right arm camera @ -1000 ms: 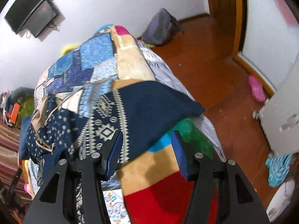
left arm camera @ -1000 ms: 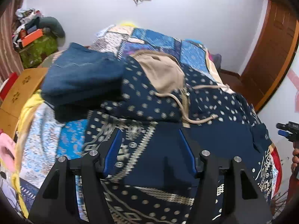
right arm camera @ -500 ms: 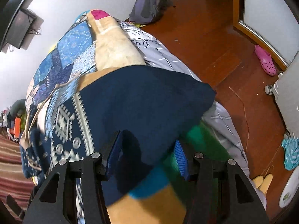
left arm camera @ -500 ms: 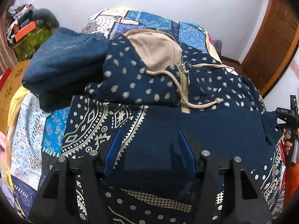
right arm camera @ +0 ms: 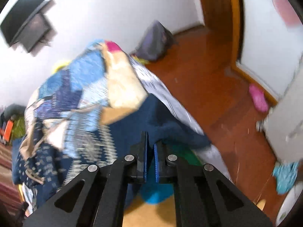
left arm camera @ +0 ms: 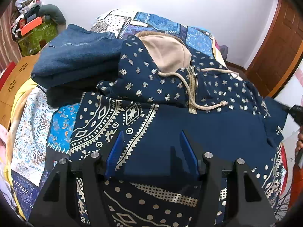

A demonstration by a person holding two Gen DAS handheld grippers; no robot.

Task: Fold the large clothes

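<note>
- The navy zip hoodie with cream tribal print and a beige-lined hood (left arm camera: 170, 98) lies spread across the bed's patchwork quilt (left arm camera: 62, 121), hood toward the far white wall.
- My left gripper (left arm camera: 151, 155) hangs over the hoodie's plain navy lower part, jaws released and apart; whether the fabric touches them I cannot tell.
- My right gripper (right arm camera: 150, 149) has its jaws clenched together at the hoodie's dark blue edge (right arm camera: 170, 130) near the bed's side; that view is blurred, so whether cloth is pinched I cannot tell.
- A folded blue denim garment (left arm camera: 75, 56) lies just beside the hood, touching it.
</note>
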